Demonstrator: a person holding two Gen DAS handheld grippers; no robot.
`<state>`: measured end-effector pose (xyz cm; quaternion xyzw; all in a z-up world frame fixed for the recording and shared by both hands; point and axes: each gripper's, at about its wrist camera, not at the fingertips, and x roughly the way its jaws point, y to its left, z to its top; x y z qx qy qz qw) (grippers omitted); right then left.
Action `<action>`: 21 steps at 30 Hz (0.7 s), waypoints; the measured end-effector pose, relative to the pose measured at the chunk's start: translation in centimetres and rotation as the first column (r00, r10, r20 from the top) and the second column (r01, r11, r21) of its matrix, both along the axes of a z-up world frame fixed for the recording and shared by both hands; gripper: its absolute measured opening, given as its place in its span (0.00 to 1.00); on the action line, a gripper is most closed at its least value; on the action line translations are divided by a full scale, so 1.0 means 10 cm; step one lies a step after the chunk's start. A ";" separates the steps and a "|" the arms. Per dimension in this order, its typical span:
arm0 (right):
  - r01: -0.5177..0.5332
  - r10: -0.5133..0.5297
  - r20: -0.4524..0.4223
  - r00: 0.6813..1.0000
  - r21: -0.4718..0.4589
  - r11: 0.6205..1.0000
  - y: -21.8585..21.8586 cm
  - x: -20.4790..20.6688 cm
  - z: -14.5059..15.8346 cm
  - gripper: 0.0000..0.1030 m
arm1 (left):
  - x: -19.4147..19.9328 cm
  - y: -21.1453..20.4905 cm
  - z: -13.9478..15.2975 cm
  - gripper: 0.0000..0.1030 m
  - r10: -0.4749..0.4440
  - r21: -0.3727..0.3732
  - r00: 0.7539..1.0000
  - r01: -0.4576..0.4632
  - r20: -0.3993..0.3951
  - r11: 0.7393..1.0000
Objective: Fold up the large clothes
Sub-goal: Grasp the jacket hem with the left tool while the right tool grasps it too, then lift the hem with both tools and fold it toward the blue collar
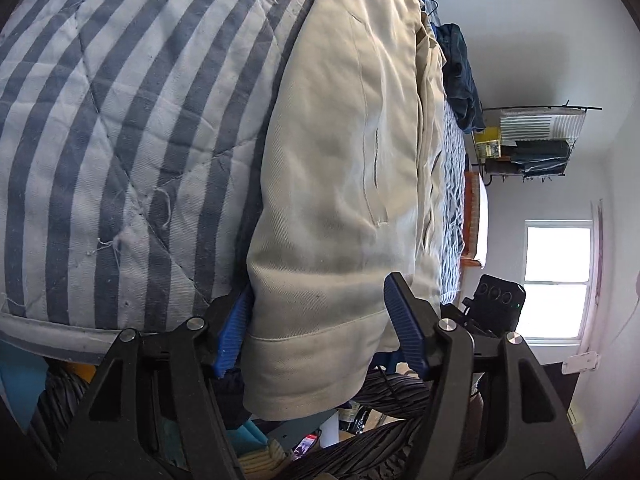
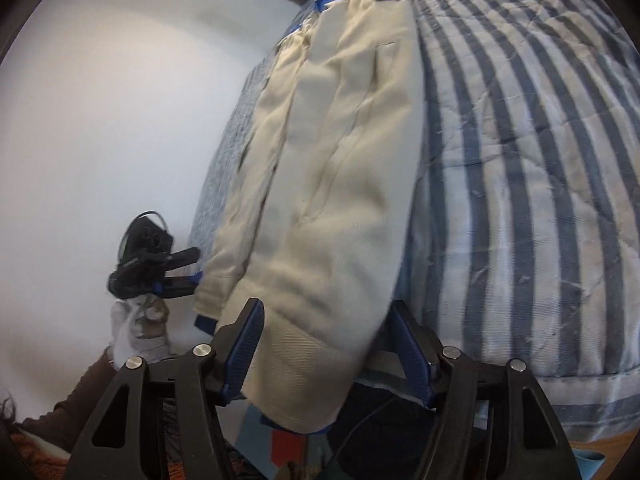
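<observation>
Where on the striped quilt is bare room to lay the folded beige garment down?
In each wrist view the striped quilt lies bare from the beige garment to the quilt's hem. Crowded: the far end, where dark blue clothes are piled.

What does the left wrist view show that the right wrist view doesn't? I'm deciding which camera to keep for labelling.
Only the left wrist view shows a window, a wall rack and a dark garment heaped on the bed. Only the right wrist view shows the left tool from outside, touching the garment's hem, with a gloved hand holding it. Both show the beige garment lying on the striped quilt, its hem between that camera's open tool fingers.
</observation>
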<state>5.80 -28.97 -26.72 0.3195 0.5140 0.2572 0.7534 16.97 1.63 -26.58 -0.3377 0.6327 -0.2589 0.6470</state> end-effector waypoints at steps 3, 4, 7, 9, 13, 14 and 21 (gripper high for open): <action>-0.005 0.006 -0.018 1.000 0.022 1.000 0.06 0.04 -0.09 0.60 | -0.02 -0.03 -0.02 0.63 0.005 -0.015 1.000 -0.005 -0.004 1.000; -0.004 0.005 -0.017 1.000 0.025 1.000 0.09 0.05 -0.10 0.59 | -0.02 -0.04 -0.01 0.63 -0.006 -0.012 1.000 0.006 0.003 1.000; -0.009 0.009 -0.020 1.000 0.026 1.000 0.13 0.10 -0.12 0.54 | -0.04 -0.09 0.02 0.60 -0.051 0.032 0.998 0.050 0.031 0.998; -0.007 0.007 -0.020 1.000 0.015 1.000 0.16 0.10 -0.12 0.45 | -0.05 -0.15 0.05 0.45 -0.090 0.099 0.994 0.083 0.062 0.992; 0.011 -0.011 -0.004 1.000 0.034 0.999 0.08 0.06 -0.08 0.31 | -0.11 -0.19 0.17 0.25 -0.111 0.113 0.986 0.097 0.122 0.989; 0.014 -0.014 0.002 1.000 0.038 0.999 0.06 0.05 -0.08 0.30 | -0.12 -0.19 0.21 0.25 -0.105 0.104 0.985 0.091 0.135 0.990; 0.009 -0.007 -0.039 0.999 0.042 0.999 0.09 0.07 -0.16 0.42 | -0.08 -0.12 -0.02 0.51 -0.055 0.053 0.997 0.052 0.054 0.997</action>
